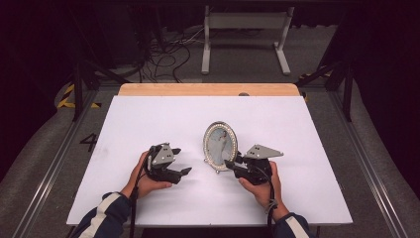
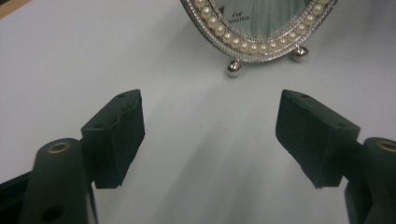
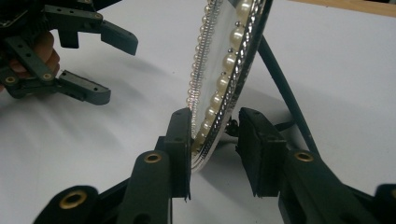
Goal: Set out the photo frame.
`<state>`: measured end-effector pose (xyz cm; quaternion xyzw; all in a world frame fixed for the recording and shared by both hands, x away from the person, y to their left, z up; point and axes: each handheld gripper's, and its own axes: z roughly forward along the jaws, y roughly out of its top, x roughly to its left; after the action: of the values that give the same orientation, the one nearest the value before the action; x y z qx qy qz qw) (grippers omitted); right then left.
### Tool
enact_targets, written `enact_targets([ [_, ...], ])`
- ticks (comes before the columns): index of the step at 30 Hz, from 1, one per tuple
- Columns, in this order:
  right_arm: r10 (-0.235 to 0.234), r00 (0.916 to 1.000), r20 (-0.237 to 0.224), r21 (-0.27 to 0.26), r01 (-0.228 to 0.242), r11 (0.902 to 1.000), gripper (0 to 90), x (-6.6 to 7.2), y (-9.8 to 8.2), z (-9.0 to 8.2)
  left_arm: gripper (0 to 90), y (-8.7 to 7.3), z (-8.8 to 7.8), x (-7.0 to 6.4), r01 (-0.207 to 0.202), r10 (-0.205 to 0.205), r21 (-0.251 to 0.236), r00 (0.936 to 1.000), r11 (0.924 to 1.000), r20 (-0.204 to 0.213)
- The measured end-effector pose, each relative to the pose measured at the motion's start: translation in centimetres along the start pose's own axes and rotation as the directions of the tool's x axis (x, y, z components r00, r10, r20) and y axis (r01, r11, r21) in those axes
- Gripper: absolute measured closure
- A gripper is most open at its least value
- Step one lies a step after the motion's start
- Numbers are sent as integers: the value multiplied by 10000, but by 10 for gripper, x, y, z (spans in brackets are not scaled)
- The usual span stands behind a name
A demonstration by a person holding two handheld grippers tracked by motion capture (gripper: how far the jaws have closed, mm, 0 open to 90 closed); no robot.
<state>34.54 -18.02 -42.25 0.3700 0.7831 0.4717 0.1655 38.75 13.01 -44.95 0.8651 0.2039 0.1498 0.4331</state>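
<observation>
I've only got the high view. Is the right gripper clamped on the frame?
Observer: No. The right gripper straddles the rim of the frame, but one pad stands clear of it.
Operator: What keeps the frame up?
Observer: A dark strut props it from behind.
Operator: And the left gripper?
Observer: The left gripper is open and empty, short of the frame's ball feet.
</observation>
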Motion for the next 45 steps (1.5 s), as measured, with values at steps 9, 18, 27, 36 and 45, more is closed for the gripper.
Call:
enact_targets([
  [9,-47,9991,418,-636,73,9979,666,3,-1,-13,258,17,22,8,337,-328,-262,9989,9991,335],
  [18,-182,9982,577,-958,237,9951,714,5,2,-18,259,29,42,15,1007,-958,-590,9921,9932,808],
  [27,-328,9958,859,-794,396,9961,758,12,3,-15,260,31,61,17,798,-774,-163,9904,9967,1146],
  [36,-302,9958,862,-781,370,9963,760,12,4,-15,393,35,59,14,725,-647,-446,9854,9964,1573],
  [45,-323,9960,838,-713,383,9967,760,11,4,-16,488,35,57,14,724,-646,-428,9847,9965,1619],
])
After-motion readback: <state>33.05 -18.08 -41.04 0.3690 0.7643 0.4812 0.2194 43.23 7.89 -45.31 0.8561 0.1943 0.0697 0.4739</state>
